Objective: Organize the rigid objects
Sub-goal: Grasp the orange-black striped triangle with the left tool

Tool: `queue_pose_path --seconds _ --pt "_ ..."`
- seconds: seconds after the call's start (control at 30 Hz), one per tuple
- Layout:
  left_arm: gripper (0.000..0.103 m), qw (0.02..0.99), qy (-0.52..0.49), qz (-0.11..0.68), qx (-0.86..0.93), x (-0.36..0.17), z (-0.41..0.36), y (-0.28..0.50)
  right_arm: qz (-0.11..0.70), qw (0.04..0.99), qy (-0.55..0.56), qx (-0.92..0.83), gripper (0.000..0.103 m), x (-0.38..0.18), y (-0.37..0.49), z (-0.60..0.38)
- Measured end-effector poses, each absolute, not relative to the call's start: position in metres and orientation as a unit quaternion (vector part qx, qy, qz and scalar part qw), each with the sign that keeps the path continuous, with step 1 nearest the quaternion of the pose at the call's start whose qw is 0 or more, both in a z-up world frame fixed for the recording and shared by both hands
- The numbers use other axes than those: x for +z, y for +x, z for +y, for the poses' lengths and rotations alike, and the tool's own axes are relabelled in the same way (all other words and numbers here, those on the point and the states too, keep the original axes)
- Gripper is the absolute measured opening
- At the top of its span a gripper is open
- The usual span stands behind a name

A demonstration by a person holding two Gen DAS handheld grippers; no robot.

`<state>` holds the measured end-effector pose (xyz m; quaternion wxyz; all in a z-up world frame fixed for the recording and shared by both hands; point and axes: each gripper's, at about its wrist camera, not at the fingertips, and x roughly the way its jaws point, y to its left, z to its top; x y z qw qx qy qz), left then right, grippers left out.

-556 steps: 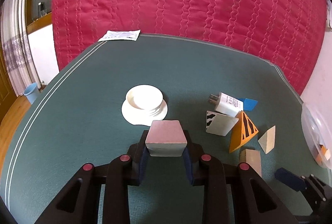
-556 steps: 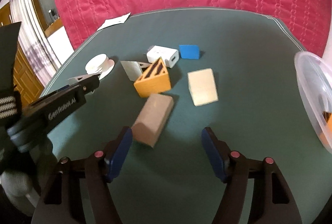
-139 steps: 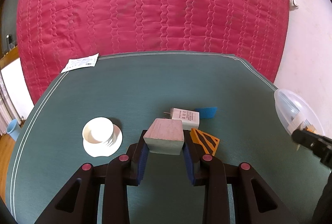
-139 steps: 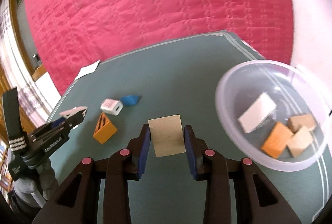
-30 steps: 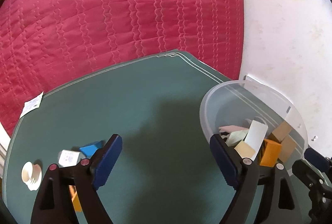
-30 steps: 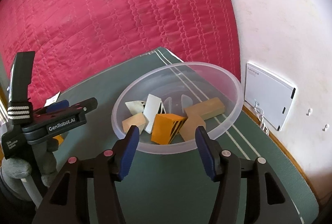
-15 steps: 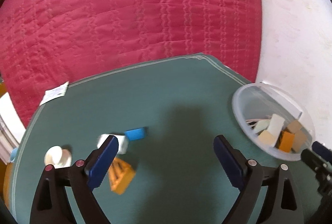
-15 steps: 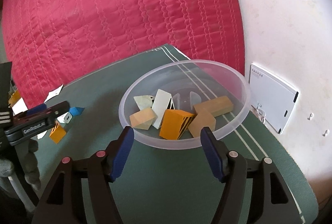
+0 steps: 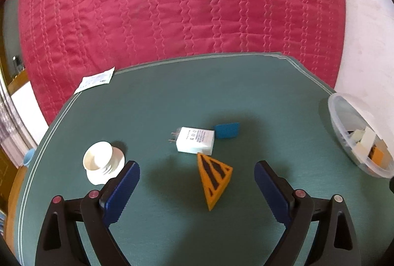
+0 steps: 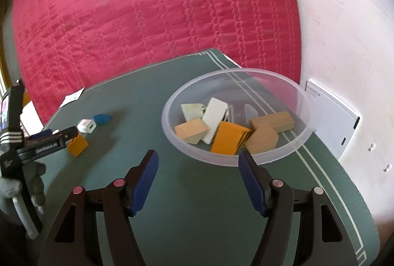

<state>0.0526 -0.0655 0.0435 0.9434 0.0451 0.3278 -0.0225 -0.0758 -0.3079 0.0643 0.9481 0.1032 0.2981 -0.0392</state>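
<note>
Both grippers, left (image 9: 197, 189) and right (image 10: 198, 182), have just opened and hold nothing, our blocks now in the bowl (image 10: 290, 142), so the wedge (image 9: 214, 178) comes next.

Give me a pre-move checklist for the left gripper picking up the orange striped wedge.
1. left gripper open and empty, jaws just opened wider: ok.
2. orange striped wedge lies ahead between the jaws, unobstructed: ok.
3. white charger is clear of the wedge: not ok, its corner looks touching.
4. clear bowl has room left: ok.
5. right gripper empty, outside the bowl: ok.
</note>
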Motion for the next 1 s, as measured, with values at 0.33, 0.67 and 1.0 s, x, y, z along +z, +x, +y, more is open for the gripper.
queue_pose_path --seconds 0.33,0.67,1.0 --pt "0.094 0.926 0.018 0.378 -0.008 0.028 -0.058 0.075 0.316 0.944 0.095 -0.007 0.069 0.060 -0.075 -0.286" --pt "0.047 0.911 0.017 0.411 -0.033 0.016 -0.064 0.085 0.328 0.941 0.083 0.016 0.069 0.057 -0.074 -0.269" --pt "0.038 0.919 0.006 0.392 -0.045 0.030 -0.049 0.068 0.358 0.926 0.095 0.073 0.069 0.059 -0.052 -0.246"
